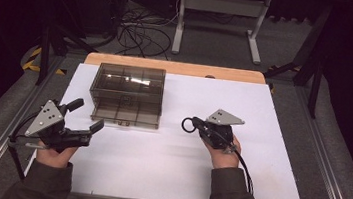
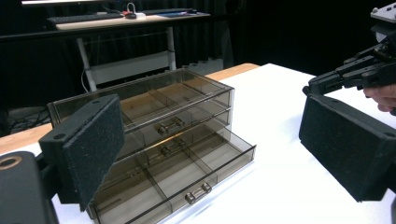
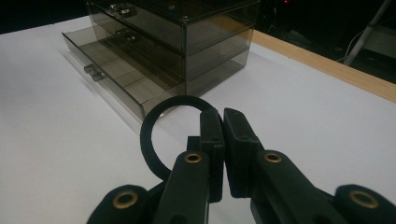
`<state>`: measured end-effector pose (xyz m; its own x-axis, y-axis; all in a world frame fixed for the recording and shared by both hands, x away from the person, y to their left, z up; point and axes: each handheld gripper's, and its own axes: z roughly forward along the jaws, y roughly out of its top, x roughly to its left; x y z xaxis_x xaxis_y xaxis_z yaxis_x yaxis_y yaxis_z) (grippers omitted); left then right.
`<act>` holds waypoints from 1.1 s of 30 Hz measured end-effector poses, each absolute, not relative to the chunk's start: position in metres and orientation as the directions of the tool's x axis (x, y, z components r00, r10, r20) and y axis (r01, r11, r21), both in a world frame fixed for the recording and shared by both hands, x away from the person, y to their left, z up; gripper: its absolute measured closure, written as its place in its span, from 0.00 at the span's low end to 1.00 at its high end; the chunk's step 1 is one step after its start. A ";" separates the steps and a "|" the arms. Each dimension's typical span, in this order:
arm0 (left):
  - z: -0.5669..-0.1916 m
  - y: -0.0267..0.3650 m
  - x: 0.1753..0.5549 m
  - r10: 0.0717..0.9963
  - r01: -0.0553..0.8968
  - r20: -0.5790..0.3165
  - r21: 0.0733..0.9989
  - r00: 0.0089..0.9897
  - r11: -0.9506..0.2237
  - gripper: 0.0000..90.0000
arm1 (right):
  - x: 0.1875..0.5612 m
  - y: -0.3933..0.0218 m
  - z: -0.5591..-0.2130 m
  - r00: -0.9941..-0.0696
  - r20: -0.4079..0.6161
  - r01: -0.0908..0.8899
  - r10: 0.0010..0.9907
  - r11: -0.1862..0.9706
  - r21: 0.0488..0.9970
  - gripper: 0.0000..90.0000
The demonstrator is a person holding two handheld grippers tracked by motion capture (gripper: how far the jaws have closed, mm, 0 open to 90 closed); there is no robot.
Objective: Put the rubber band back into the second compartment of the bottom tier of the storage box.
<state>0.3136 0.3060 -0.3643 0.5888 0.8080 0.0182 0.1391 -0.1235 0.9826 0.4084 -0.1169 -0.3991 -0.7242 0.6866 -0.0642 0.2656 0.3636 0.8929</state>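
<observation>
A smoky transparent drawer box (image 1: 126,92) stands on the white table top (image 1: 171,169), left of centre; its bottom drawer (image 2: 187,170) is pulled out and looks empty. My right gripper (image 1: 195,125) is shut on a black ring (image 1: 188,125), held to the right of the box, just above the table. In the right gripper view the black ring (image 3: 156,135) sticks out leftward from the closed jaws, with the drawer box (image 3: 173,42) beyond. My left gripper (image 1: 86,115) is open, left of the box's front, jaws wide apart with nothing between them.
A wooden strip (image 1: 175,67) runs along the table's far edge. Beyond it are a metal desk frame (image 1: 219,19) and loose cables (image 1: 139,32) on the floor. Bare white surface lies between the two hands and to the right of the box.
</observation>
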 end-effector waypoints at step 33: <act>-0.362 0.307 0.313 0.804 0.142 0.009 0.983 0.595 -0.116 0.09 | 0.411 -0.075 -0.386 -0.757 -0.064 0.214 0.650 0.339 0.916 0.98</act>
<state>0.3127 0.3071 -0.3618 0.5949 0.8038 0.0093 0.1417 -0.1162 0.9831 0.4107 -0.0750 -0.3860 -0.7571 0.6501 -0.0641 0.2139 0.3394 0.9160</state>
